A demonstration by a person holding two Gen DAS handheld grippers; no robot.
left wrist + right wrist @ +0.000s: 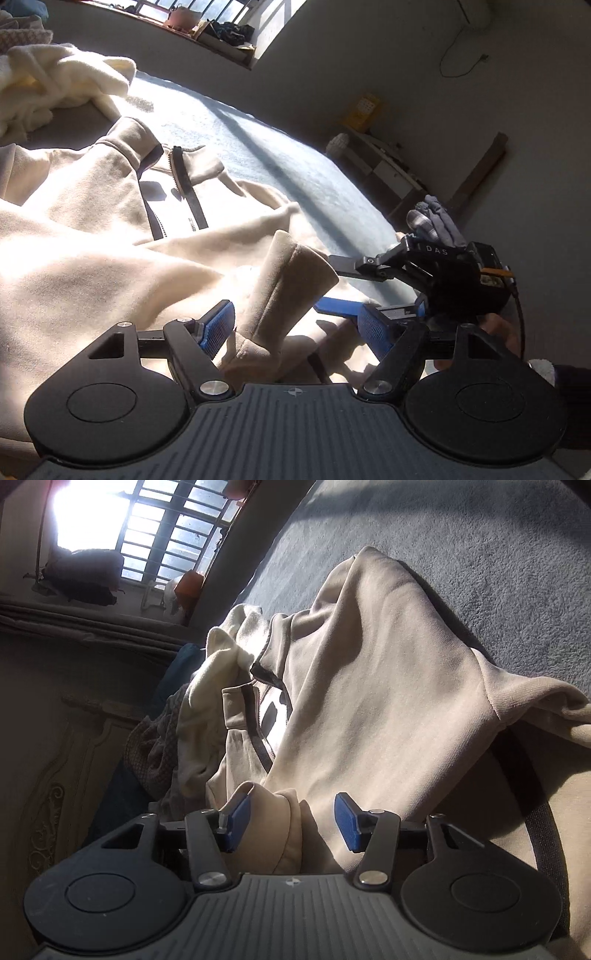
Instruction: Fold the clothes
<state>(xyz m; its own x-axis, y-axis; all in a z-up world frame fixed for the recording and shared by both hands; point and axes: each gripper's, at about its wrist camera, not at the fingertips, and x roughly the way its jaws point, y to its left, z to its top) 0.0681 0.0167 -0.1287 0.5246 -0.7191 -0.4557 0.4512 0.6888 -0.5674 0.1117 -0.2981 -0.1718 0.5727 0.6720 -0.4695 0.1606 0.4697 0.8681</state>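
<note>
A beige zip-up sweatshirt (pixel 92 221) lies spread on a light blue bed cover (pixel 258 147). Its dark zipper (pixel 184 192) shows near the collar. My left gripper (pixel 299 328) is open, its blue pads either side of a raised sleeve cuff (pixel 288 280) without clamping it. My right gripper (pixel 343 291) shows at right in the left wrist view, its fingers apart beside the same cuff. In the right wrist view my right gripper (pixel 293 823) is open with a fold of the sweatshirt's ribbed cuff (pixel 288 834) between the pads; the sweatshirt body (pixel 369 686) stretches ahead.
A cream fleece garment (pixel 55 85) lies bunched at the far left of the bed; it also shows in the right wrist view (pixel 210 679). A windowsill with bags (pixel 221 33) runs behind. A low shelf (pixel 388 170) stands beside the bed. A carved headboard (pixel 55 812) is at left.
</note>
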